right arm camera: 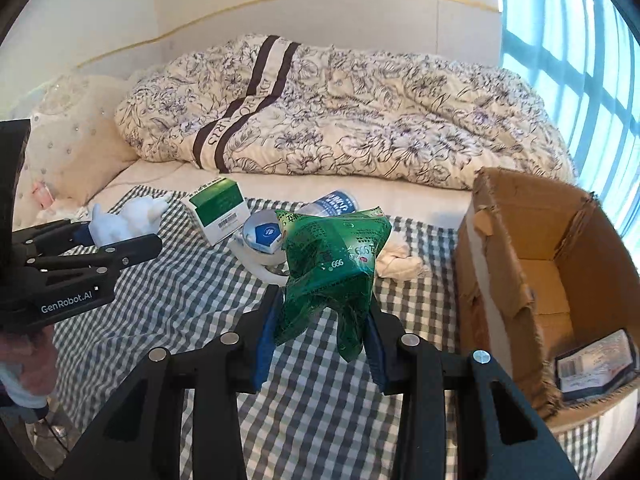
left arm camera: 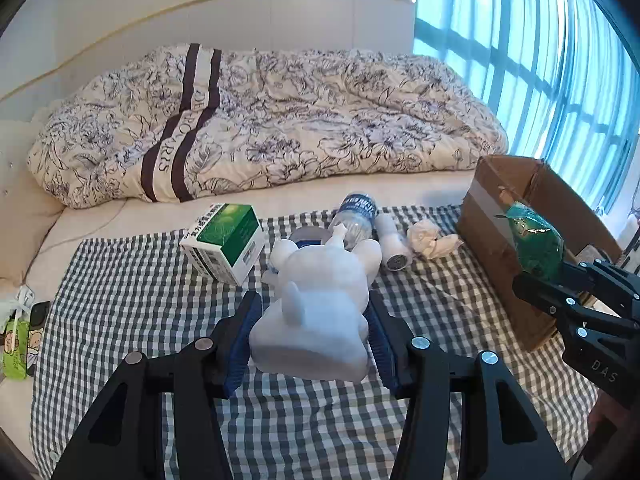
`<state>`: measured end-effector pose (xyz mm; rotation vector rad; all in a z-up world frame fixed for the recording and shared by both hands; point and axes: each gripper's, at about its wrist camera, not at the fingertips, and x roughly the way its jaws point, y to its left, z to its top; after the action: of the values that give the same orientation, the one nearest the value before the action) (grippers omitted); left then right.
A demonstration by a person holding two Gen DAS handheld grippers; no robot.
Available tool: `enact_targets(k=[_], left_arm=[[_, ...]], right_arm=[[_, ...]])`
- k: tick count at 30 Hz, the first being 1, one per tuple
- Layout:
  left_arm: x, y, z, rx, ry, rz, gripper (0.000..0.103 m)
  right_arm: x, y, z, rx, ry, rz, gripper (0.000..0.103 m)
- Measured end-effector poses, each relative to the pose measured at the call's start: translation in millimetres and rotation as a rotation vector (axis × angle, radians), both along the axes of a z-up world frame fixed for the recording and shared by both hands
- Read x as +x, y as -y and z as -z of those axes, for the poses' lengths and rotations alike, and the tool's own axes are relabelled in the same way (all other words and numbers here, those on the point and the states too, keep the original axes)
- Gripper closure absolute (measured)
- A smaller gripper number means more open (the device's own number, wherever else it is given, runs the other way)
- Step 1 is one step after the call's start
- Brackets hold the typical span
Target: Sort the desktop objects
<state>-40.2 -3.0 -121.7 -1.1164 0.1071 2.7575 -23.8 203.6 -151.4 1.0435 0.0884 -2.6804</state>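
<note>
My left gripper [left arm camera: 314,316] is shut on a white plush toy [left arm camera: 320,304], lifted above the checked cloth [left arm camera: 140,300]. The same toy [right arm camera: 120,222] shows at the left of the right wrist view, in the left gripper [right arm camera: 120,240]. My right gripper [right arm camera: 324,320] is shut on a crumpled green packet [right arm camera: 332,268], held in the air left of the cardboard box [right arm camera: 500,280]. From the left wrist view that packet [left arm camera: 534,244] hangs in front of the box [left arm camera: 492,248]. On the cloth lie a green-and-white carton [left arm camera: 224,242], a water bottle [left arm camera: 356,216], a white tube [left arm camera: 394,246] and a crumpled tissue [left arm camera: 430,238].
A flowered duvet [left arm camera: 280,136] is heaped on the bed behind the cloth. A round blue-and-white tape roll [right arm camera: 262,236] lies by the carton [right arm camera: 218,208]. The box holds a small dark printed pack [right arm camera: 596,364]. A green wipes pack [left arm camera: 16,340] lies at the far left.
</note>
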Motion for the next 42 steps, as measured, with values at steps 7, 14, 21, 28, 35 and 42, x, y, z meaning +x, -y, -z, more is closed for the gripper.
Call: enact_targets(k=[7, 14, 21, 28, 35, 42], left_arm=[[18.4, -3.6, -19.5, 0.008, -0.047, 0.004, 0.05], [37.2, -2.1, -38.5, 0.015, -0.096, -0.007, 0.05], [54.1, -0.1, -55.2, 0.021, -0.139, -0.013, 0.05], [69.3, -4.1, -69.9, 0.031, -0.175, -0.01, 0.05], [75.7, -13.6, -77.2, 0.034, -0.198, 0.002, 0.05], [77.0, -25.6, -81.4, 0.045, -0.206, 0.029, 0.05]], right_arm=[[21.1, -6.5, -20.4, -0.018, -0.046, 0.013, 0.065], [42.0, -6.1, -41.6, -0.021, -0.093, 0.018, 0.065], [66.0, -7.1, -61.4, -0.033, -0.146, 0.021, 0.065], [88.4, -10.0, -76.9, -0.038, -0.191, 0.025, 0.065], [103.2, -17.8, -86.3, -0.047, -0.219, 0.041, 0.065], [110.5, -30.6, -91.7, -0.049, -0.235, 0.072, 0.065]])
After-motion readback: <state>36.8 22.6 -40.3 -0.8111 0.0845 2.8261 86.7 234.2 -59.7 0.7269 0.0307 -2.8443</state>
